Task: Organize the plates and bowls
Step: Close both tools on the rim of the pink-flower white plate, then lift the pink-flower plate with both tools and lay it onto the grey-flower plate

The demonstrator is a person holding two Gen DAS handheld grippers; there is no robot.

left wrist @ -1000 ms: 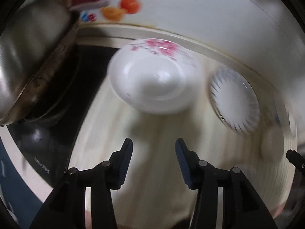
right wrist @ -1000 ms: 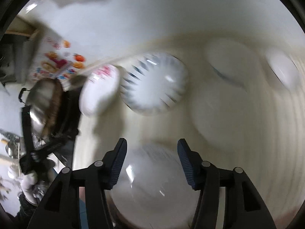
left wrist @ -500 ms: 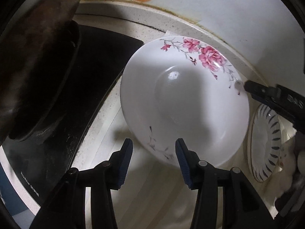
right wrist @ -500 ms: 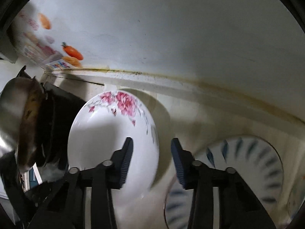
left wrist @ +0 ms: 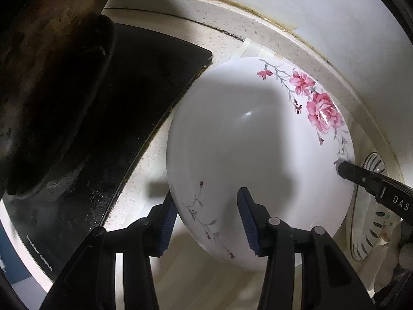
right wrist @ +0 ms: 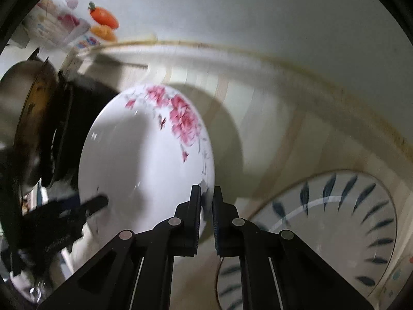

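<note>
The white ceramic bowl with pink roses painted on its rim (left wrist: 247, 139) stands tilted on the pale speckled countertop (left wrist: 224, 38), just beside the black glass cooktop (left wrist: 129, 98). The right gripper (right wrist: 206, 201) is closed on the bowl's rim, with one finger on each side of the thin edge. The left gripper (left wrist: 206, 222) has its jaws wide apart; its blue-padded fingers (left wrist: 247, 222) sit on both sides of the near rim, one inside the bowl and one outside, and they do not seem to press it. A white plate with dark blue leaf marks around its border (right wrist: 335, 222) lies flat on the countertop to the right of the bowl, partly under it. A dark worn pan (left wrist: 44, 82) rests on the cooktop.
</note>
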